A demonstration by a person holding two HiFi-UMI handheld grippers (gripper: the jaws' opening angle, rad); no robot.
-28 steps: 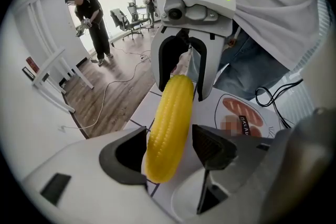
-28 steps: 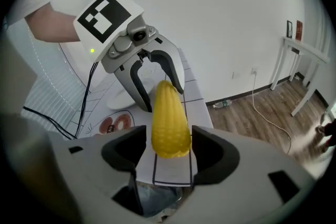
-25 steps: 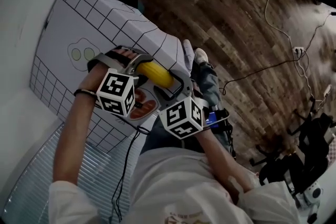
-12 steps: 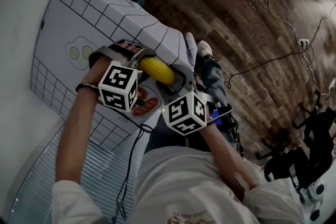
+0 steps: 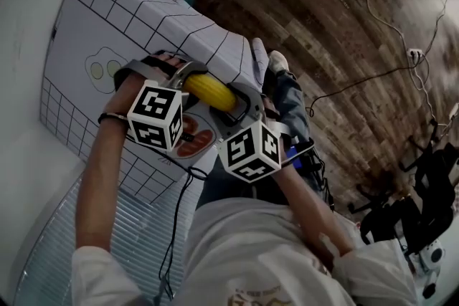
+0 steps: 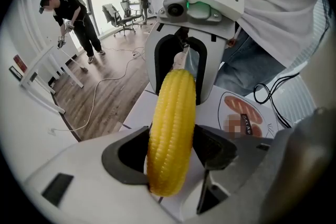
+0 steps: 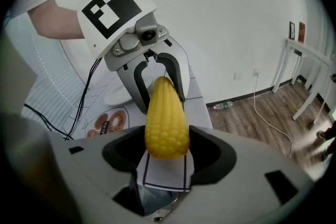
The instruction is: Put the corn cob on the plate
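A yellow corn cob [image 5: 210, 92] hangs level above the white gridded table [image 5: 107, 18], held at both ends. My left gripper [image 5: 188, 79] is shut on its thick end, and in the left gripper view the corn cob [image 6: 172, 128] is pinched between the dark pads. My right gripper [image 5: 237, 108] faces it and is shut on the other end, which fills the jaws in the right gripper view as the corn cob [image 7: 166, 118]. A white plate [image 7: 113, 96] lies on the table behind the left gripper [image 7: 160, 73], mostly hidden.
Printed food pictures [image 5: 195, 145] lie flat on the table under the grippers, and a drawn outline with two green circles [image 5: 100, 69] sits farther left. Cables [image 5: 373, 75] run across the wooden floor on the right. Another person [image 6: 73, 18] stands far off.
Both grippers and the corn have drifted slightly left in the head view. The grip on the cob looks the same.
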